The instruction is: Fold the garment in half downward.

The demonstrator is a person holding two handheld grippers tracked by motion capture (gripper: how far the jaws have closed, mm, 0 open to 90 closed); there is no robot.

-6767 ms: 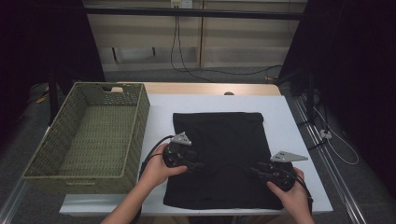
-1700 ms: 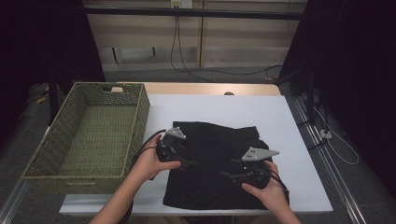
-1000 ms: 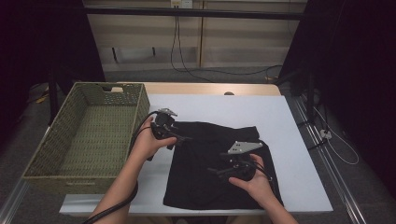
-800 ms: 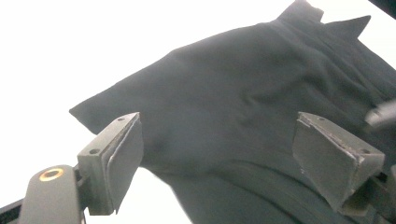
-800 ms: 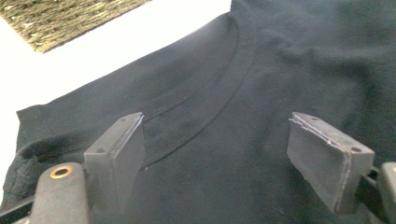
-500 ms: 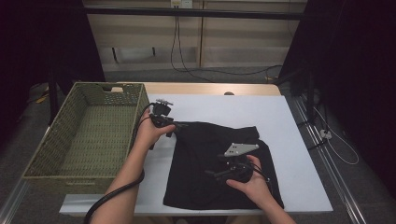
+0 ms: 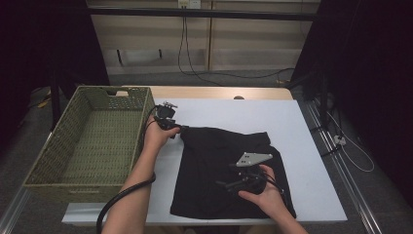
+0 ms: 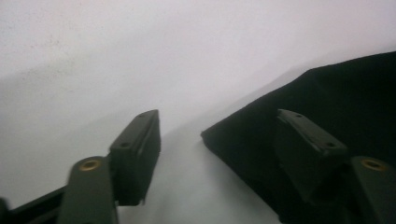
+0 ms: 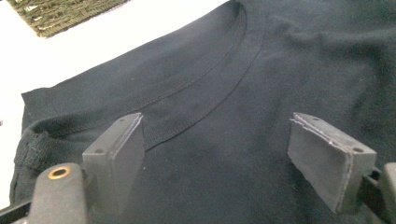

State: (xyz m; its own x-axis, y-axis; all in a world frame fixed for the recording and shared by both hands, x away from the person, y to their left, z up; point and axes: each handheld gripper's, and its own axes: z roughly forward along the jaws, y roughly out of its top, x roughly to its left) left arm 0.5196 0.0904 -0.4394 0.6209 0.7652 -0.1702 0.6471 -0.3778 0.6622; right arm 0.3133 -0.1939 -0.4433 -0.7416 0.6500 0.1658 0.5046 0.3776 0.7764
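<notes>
A black shirt (image 7: 214,204) lies on the white table (image 7: 243,114), its right side rumpled. My left gripper (image 7: 176,128) is at the shirt's far left corner. In the left gripper view its jaws (image 8: 224,154) have just been closing. They are still open, with the cloth corner (image 8: 327,93) between them and the right jaw over the fabric. My right gripper (image 7: 225,185) rests over the near middle of the shirt. Its jaws (image 9: 229,158) stand wide open above flat cloth, just below the neckline seam (image 9: 219,70).
A large woven basket (image 7: 73,122) stands empty at the table's left, close to my left hand. Its corner (image 9: 60,11) also appears in the right gripper view. A black cable (image 7: 122,195) trails under the left forearm. Bare white table lies beyond and right of the shirt.
The shirt was flat seconds ago and is now bunched on the right. My left hand has moved to its far left corner. The right hand has stayed put for the last second.
</notes>
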